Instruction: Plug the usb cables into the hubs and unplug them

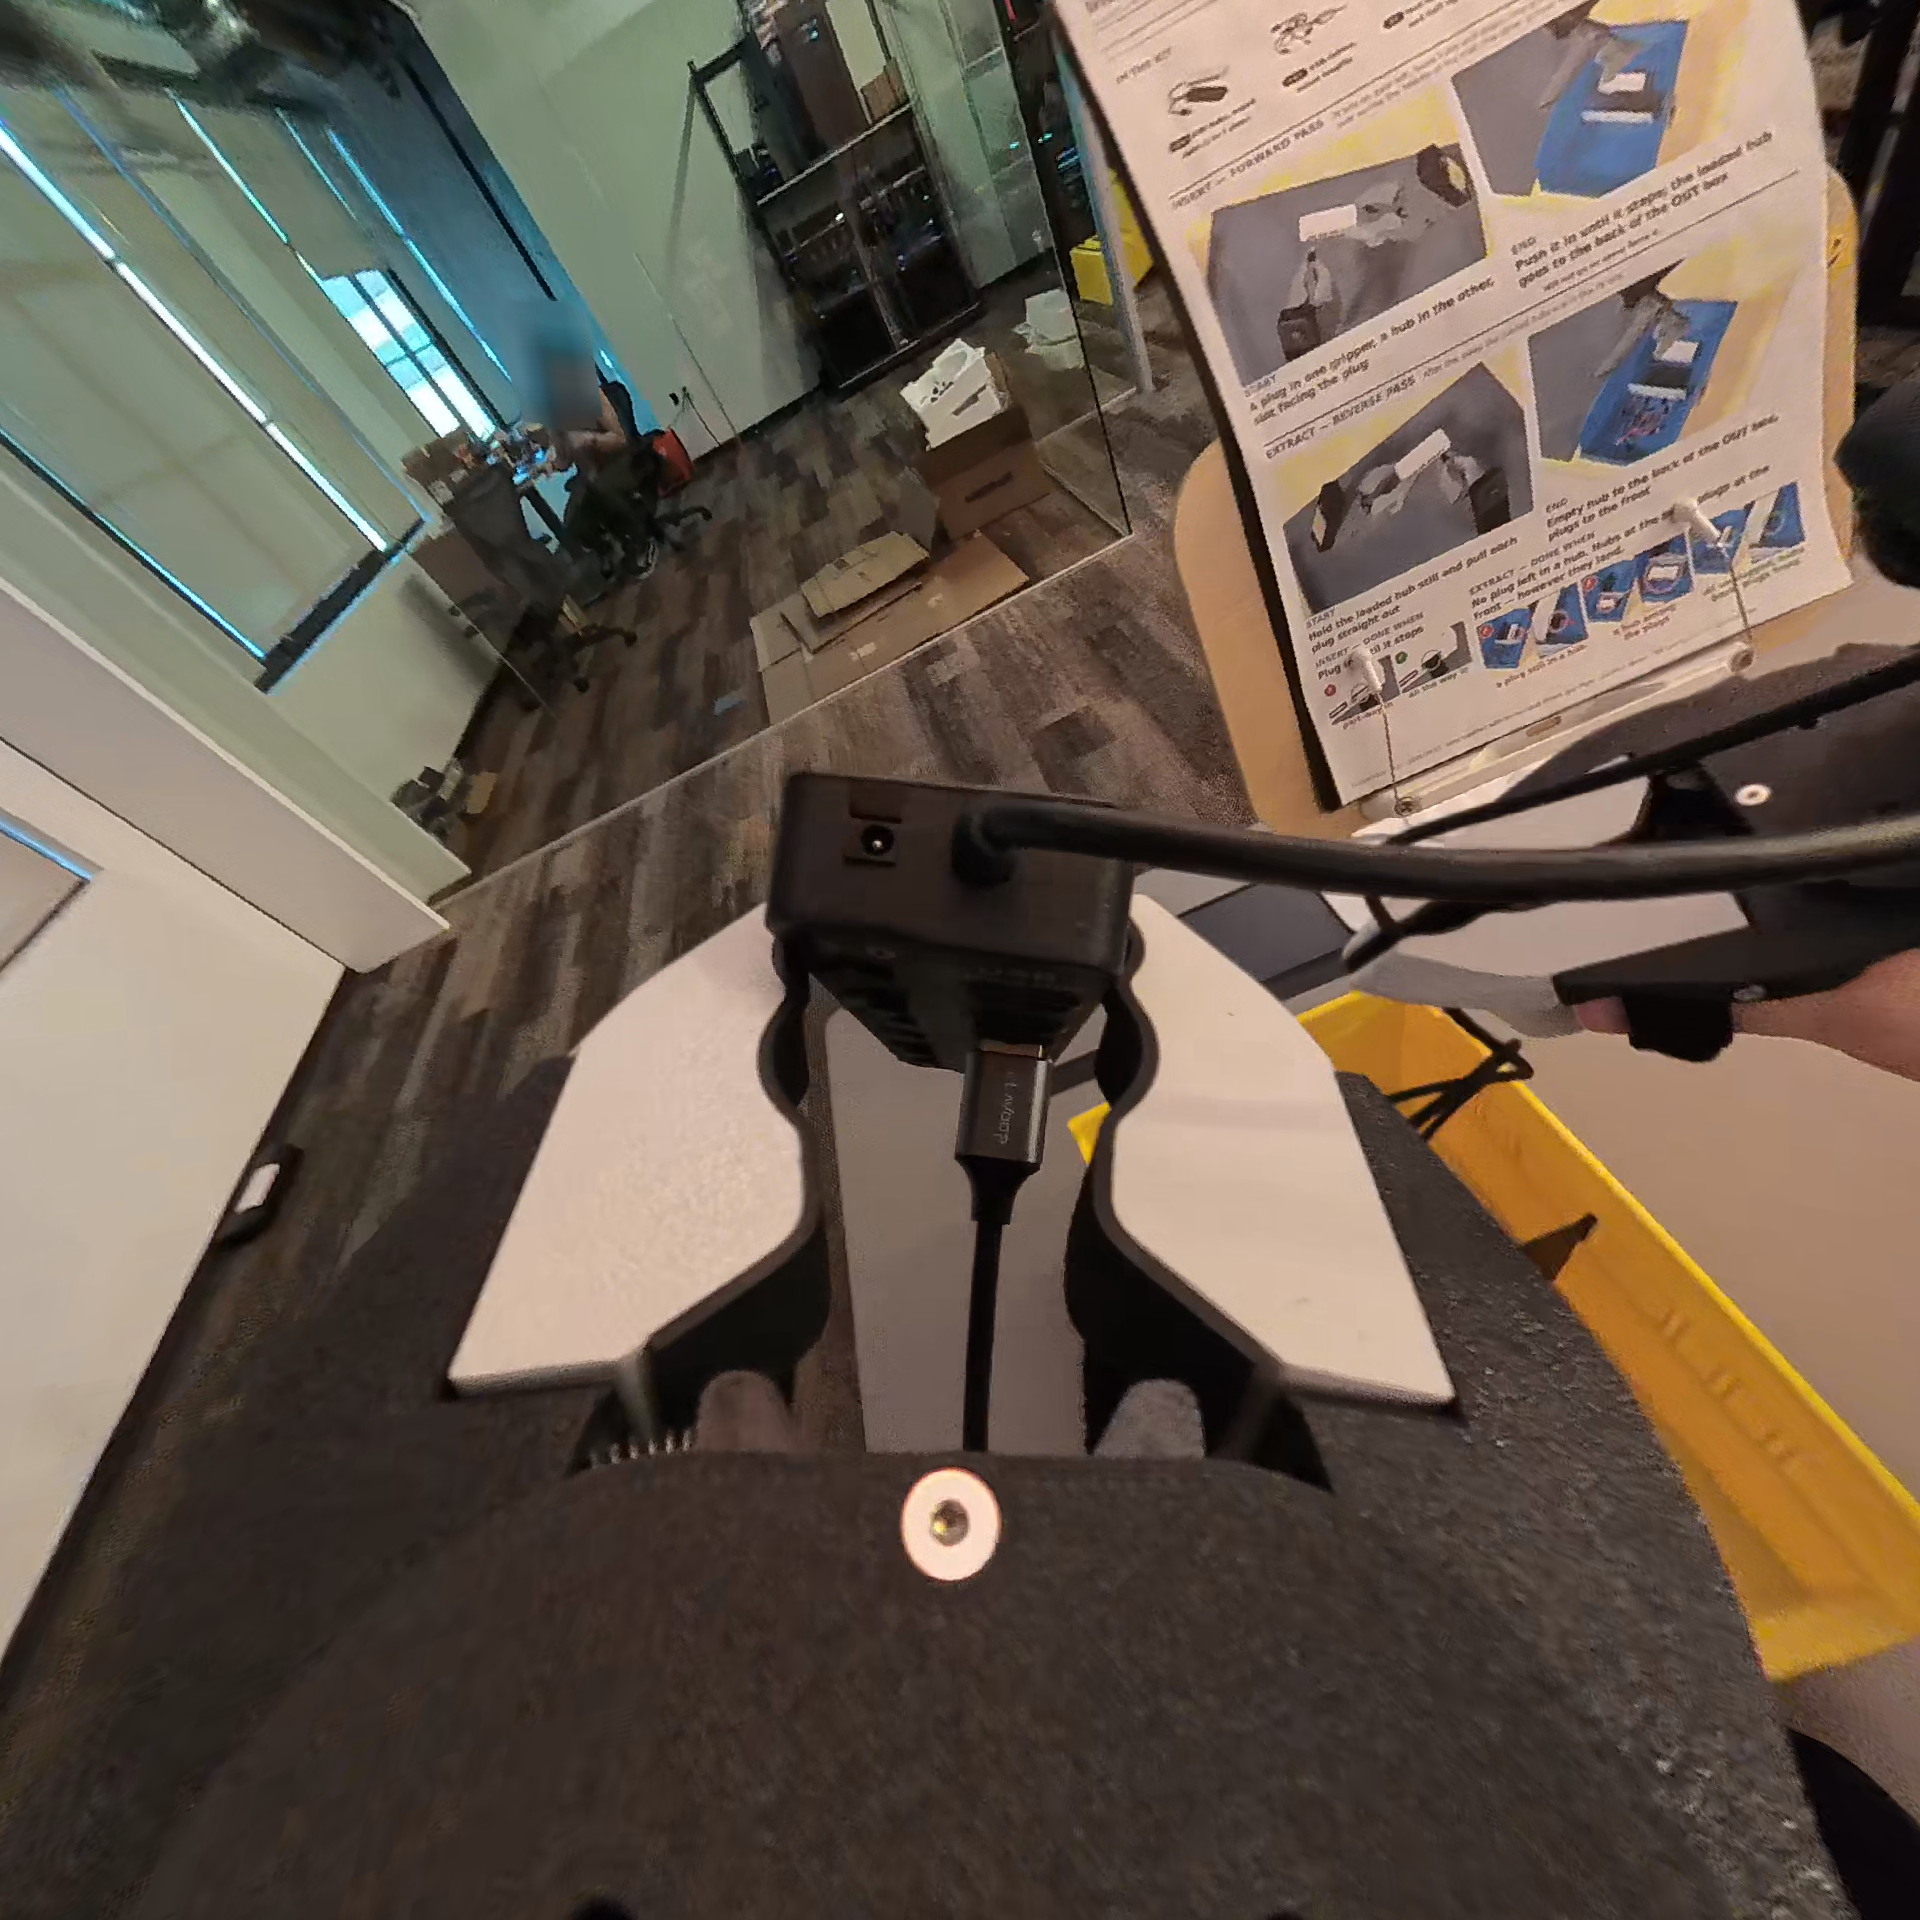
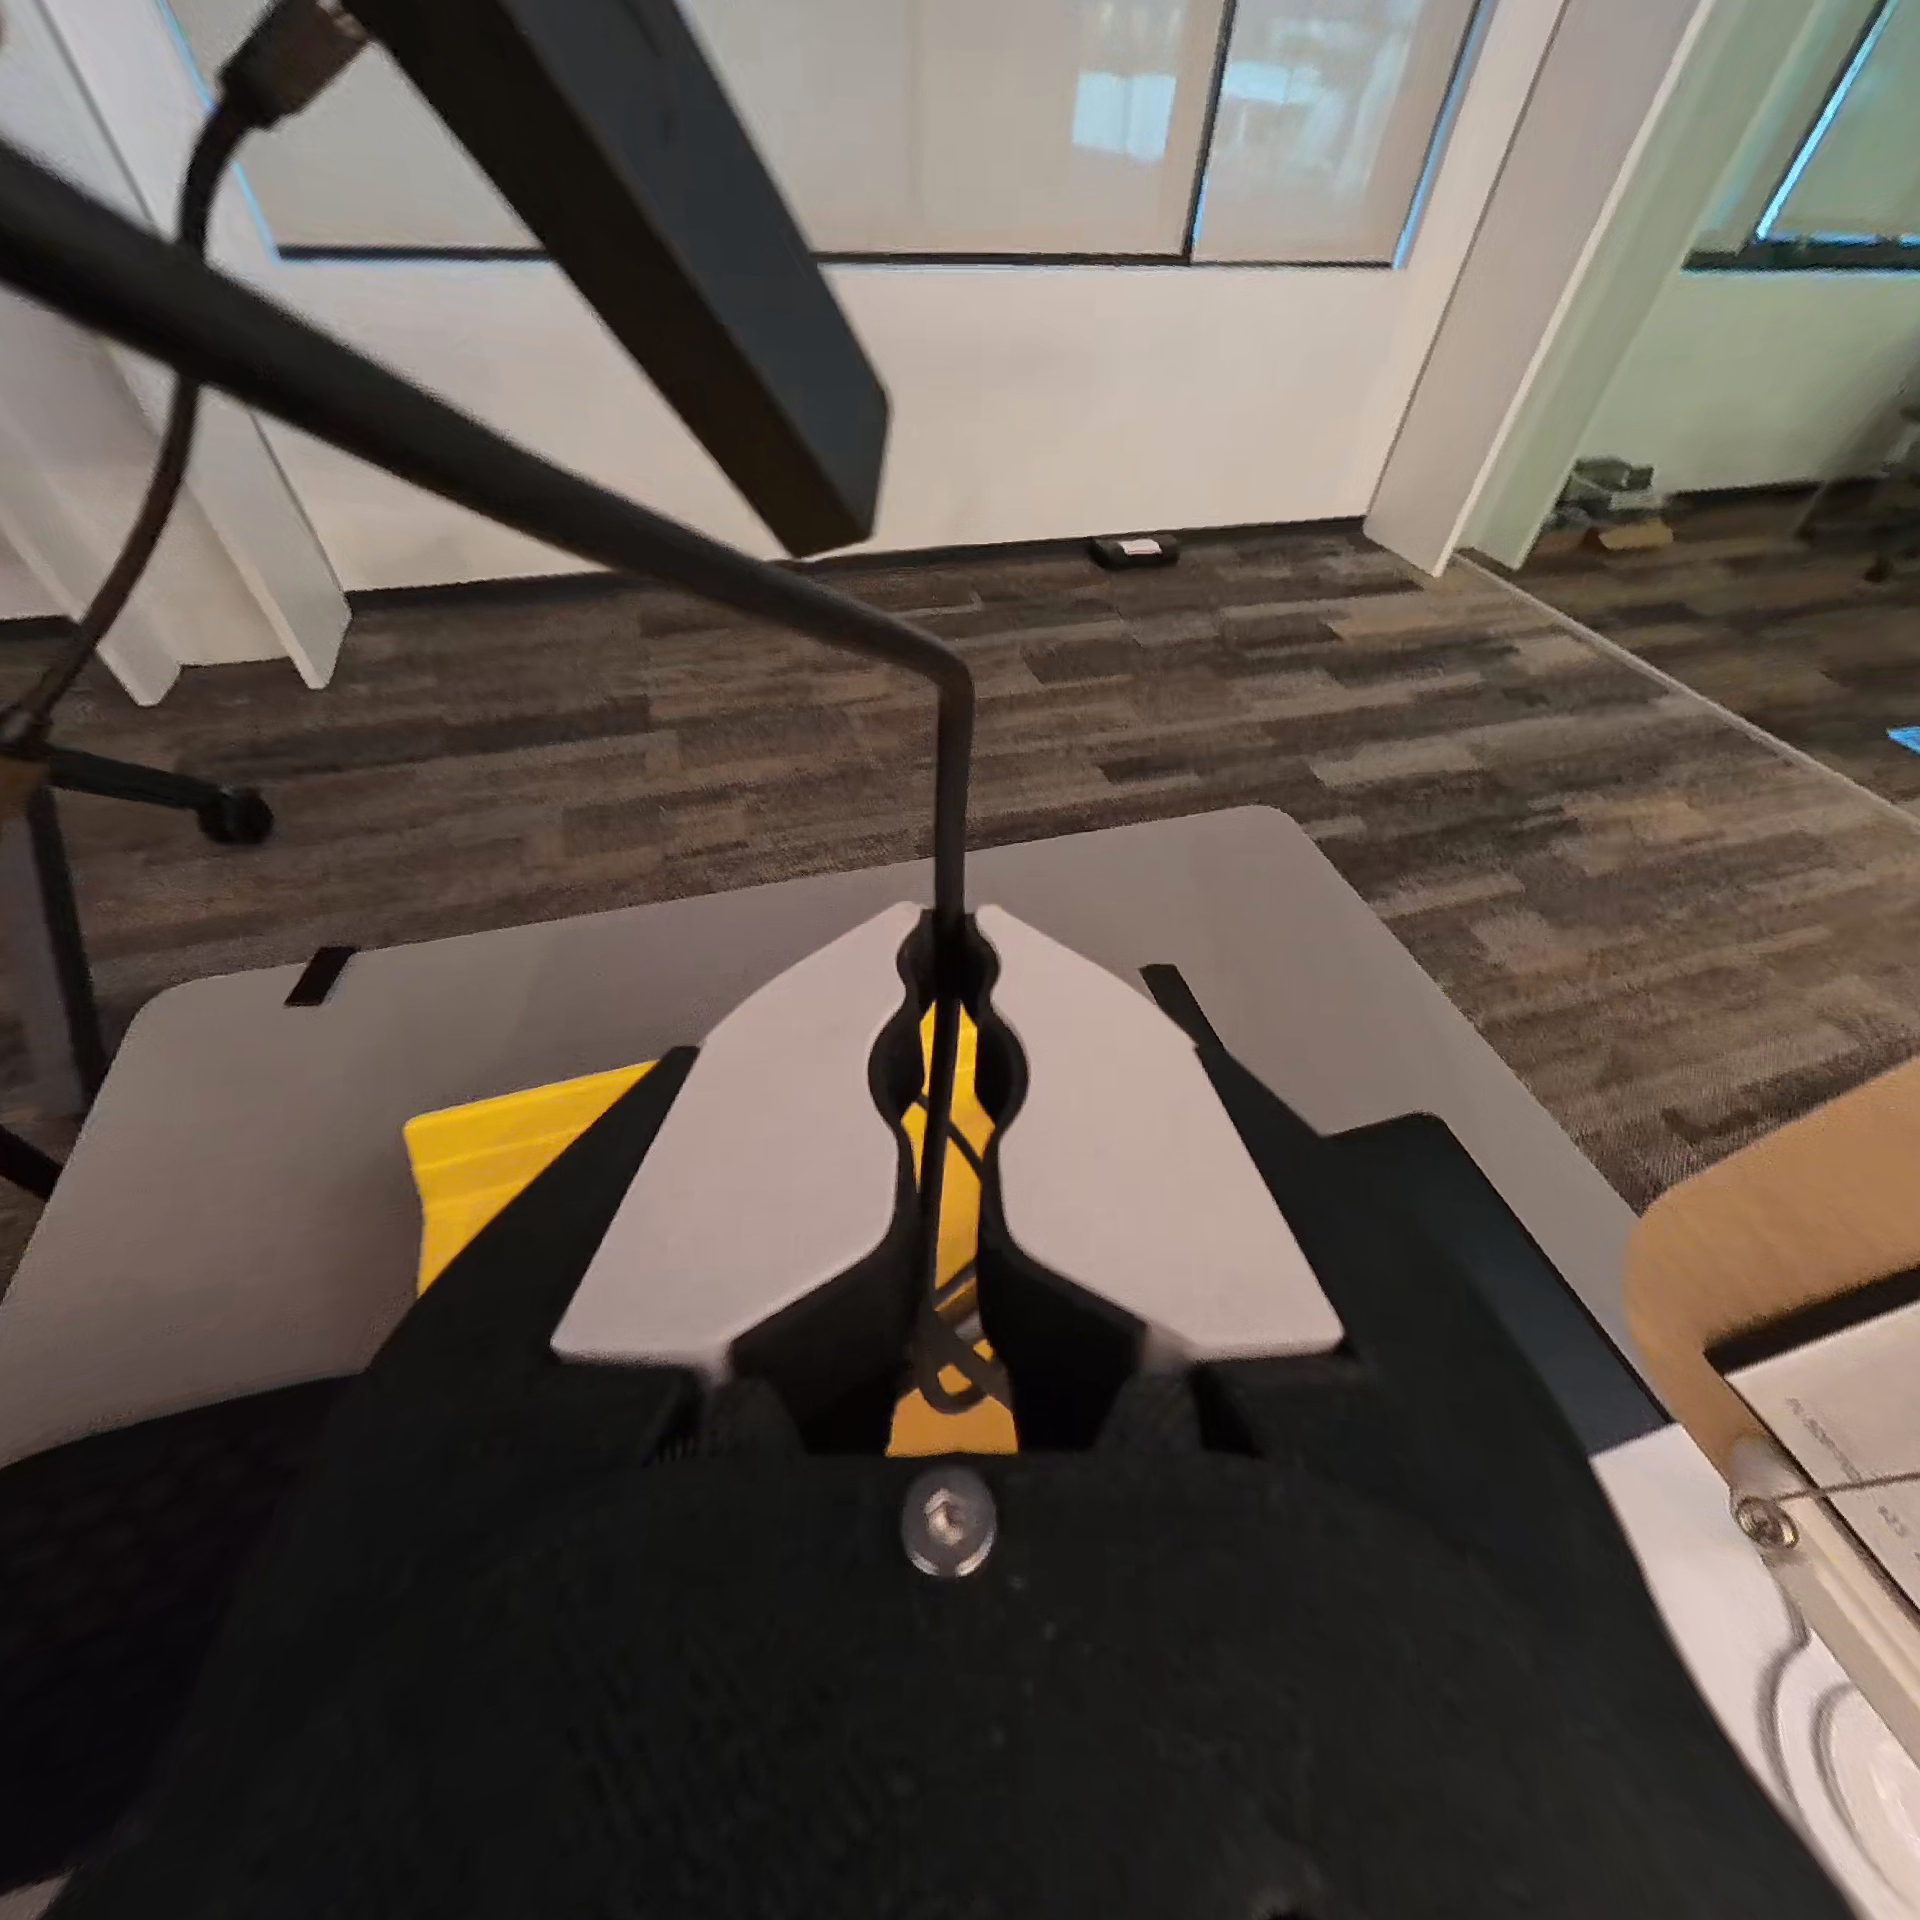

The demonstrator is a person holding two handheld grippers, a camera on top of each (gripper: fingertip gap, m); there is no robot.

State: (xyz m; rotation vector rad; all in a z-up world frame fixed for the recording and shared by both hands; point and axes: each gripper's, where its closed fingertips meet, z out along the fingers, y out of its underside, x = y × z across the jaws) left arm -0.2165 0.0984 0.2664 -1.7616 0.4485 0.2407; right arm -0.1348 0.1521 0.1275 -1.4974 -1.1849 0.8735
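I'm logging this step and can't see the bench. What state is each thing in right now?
Left gripper: shut on the hub.
Hub: held off the table, one plug seated.
Plug: in a hub port, cable hanging down.
Hub cable: runs taut across to the right gripper.
Right gripper: shut on the hub cable.
Yellow bin: open, cables inside.

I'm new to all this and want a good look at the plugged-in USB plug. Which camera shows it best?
The left wrist view: the USB plug sits centred and sharp, seated in the black hub held between the left gripper's jaws. The right wrist view shows that plug only as a blurred bit at the top left edge.
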